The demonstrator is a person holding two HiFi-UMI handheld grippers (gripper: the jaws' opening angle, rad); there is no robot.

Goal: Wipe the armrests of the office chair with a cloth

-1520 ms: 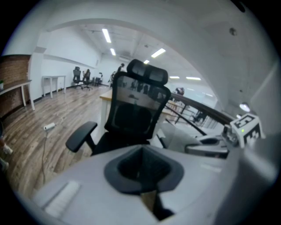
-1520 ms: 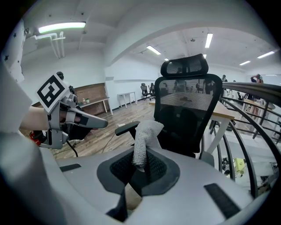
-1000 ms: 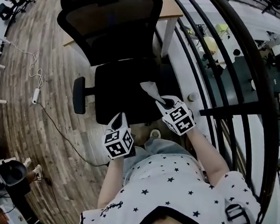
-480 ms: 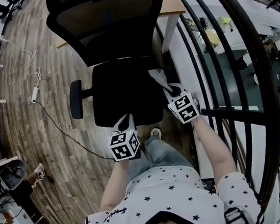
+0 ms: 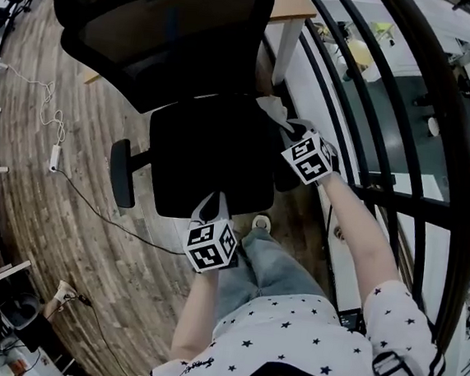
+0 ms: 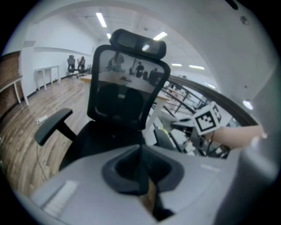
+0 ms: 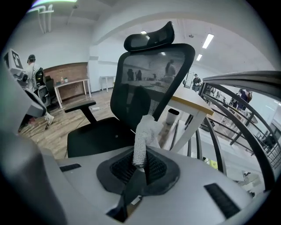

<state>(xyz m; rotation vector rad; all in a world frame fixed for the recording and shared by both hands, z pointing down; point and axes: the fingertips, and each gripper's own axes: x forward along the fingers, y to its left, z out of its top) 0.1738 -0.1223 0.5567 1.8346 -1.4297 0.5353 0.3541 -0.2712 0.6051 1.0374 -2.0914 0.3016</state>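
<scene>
**A:** What lies nearest the person?

**B:** The star-print shirt (image 5: 286, 345) fills the bottom of the head view, and both forearms reach out from it. The left gripper (image 5: 208, 201) hangs just over the front edge of the seat (image 5: 209, 152) of the office chair. Its own view shows the jaws clenched together with nothing between them.

**A:** And the other one?

**B:** The right gripper (image 7: 138, 166) is farther out, over the seat's right edge. It is clamped on the cloth (image 7: 143, 134), a pale, knobbly strip that stands up out of the jaws and leans a little to the right.

**A:** Is the cloth on an armrest?

**B:** It sits at the chair's right side, near where the seat meets the backrest (image 5: 163, 36). The gripper covers most of the armrest on that side, so it cannot be told whether the cloth touches it. The left armrest (image 5: 121, 172) is well apart from both grippers, across the seat, with nothing on it.

**A:** What stands beyond the chair?

**B:** The mesh backrest rises upright with a headrest (image 7: 149, 38) on top. Just behind it is a tabletop (image 5: 288, 0) with a wood-coloured surface on white legs. To the right runs a black railing (image 7: 250, 78) with a lower level visible through its bars. Everything on the left stands on a wooden plank floor (image 5: 43, 206).
</scene>
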